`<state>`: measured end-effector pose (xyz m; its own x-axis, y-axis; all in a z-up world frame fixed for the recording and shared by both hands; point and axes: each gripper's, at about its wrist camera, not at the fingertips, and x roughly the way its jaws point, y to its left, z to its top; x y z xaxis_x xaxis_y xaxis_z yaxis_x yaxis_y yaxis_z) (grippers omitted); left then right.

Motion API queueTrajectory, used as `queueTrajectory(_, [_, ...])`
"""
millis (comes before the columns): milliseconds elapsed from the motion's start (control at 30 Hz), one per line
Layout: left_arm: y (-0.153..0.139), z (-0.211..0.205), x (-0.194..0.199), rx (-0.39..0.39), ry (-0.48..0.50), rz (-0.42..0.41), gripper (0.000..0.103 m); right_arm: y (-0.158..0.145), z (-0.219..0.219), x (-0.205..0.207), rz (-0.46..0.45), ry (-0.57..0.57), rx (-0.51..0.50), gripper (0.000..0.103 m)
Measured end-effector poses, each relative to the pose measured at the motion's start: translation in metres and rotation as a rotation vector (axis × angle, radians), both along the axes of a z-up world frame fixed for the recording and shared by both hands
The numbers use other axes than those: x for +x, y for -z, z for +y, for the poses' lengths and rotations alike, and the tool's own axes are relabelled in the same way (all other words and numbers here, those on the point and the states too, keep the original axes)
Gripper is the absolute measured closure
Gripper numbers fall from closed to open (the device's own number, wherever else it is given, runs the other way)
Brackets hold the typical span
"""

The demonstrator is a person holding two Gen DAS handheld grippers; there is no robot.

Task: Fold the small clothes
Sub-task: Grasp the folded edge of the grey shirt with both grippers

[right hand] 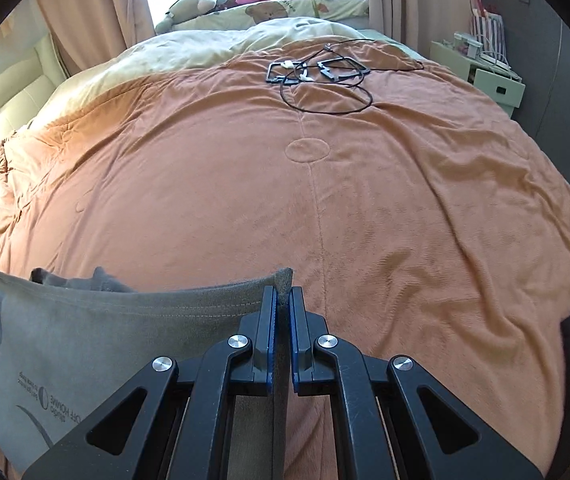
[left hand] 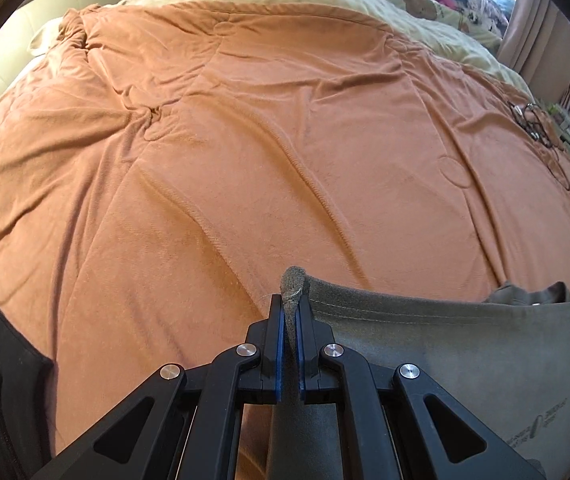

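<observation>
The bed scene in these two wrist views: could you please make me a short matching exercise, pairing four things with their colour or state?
Things:
1. blanket
2. grey garment
3. black cables
4. left gripper

Descriptions:
A. lying loose near the far end of the bed
B. orange, spread over the bed
C. shut on a corner of cloth
D. stretched between both grippers, printed lettering showing

Pairs: 1-B, 2-D, 3-A, 4-C
</observation>
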<state>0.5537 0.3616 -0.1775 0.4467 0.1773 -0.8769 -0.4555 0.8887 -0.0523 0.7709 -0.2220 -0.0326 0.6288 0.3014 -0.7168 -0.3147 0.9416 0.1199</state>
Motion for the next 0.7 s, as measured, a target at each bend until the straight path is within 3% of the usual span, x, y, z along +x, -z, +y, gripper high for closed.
queueTrajectory(300, [-0.011,0.009,0.016,0.018,-0.008,-0.031,0.098,-0.007,0.002,0.014,-0.036,0.001,-0.003,0.101])
queueTrajectory(533, [0.015,0.008,0.037,0.048,-0.024,0.028,0.098,0.016,0.015,0.037,-0.001,0.011,-0.037,0.101])
queueTrajectory(600, [0.026,0.008,0.041,0.017,-0.033,0.062,0.095,0.023,0.020,0.044,0.030,0.008,-0.047,0.100])
queueTrajectory(700, [0.023,0.005,0.037,0.016,-0.039,0.037,0.093,0.023,0.023,0.046,0.050,0.022,-0.049,0.093])
